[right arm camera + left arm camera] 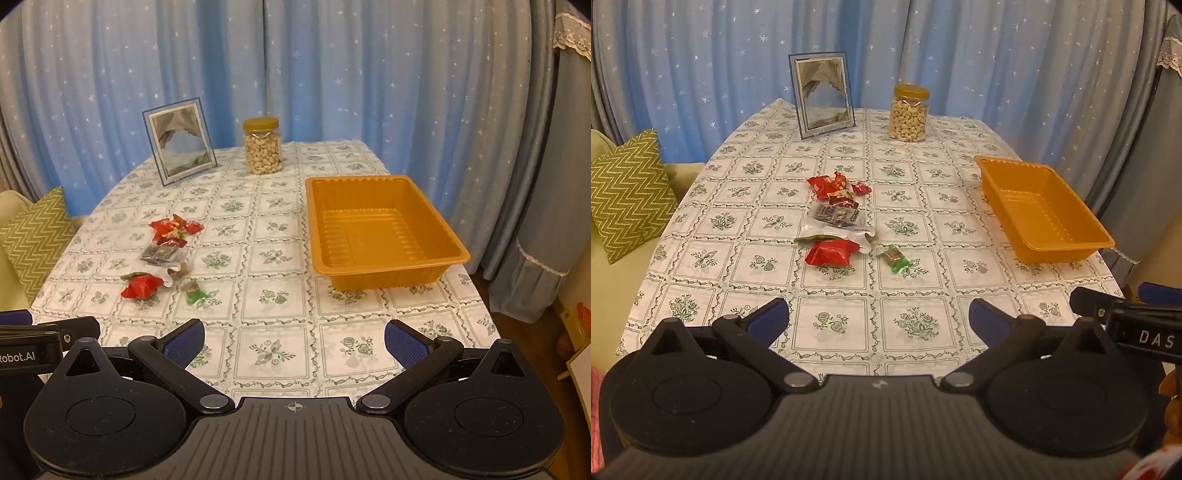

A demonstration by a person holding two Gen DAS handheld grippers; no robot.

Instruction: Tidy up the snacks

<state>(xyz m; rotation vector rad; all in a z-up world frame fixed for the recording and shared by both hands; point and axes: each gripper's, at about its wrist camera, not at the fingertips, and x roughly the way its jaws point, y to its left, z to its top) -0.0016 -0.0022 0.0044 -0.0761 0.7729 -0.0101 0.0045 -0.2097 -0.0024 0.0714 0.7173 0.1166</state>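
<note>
From the left wrist view, the left tool (878,320) hangs over the near edge of the table (713,221) with its jaws spread wide and nothing between them. The snacks (836,218) lie straight ahead in a loose line running away from the tool, a green candy (895,258) just to their right. The orange tray (1043,210), empty, sits well off to the right.

From the right wrist view, the right tool (294,345) is likewise wide apart and empty. Its tray (384,229) lies ahead and slightly right, while the snacks (162,258) sit off to the left. The left tool looks better placed to pick first.
</note>
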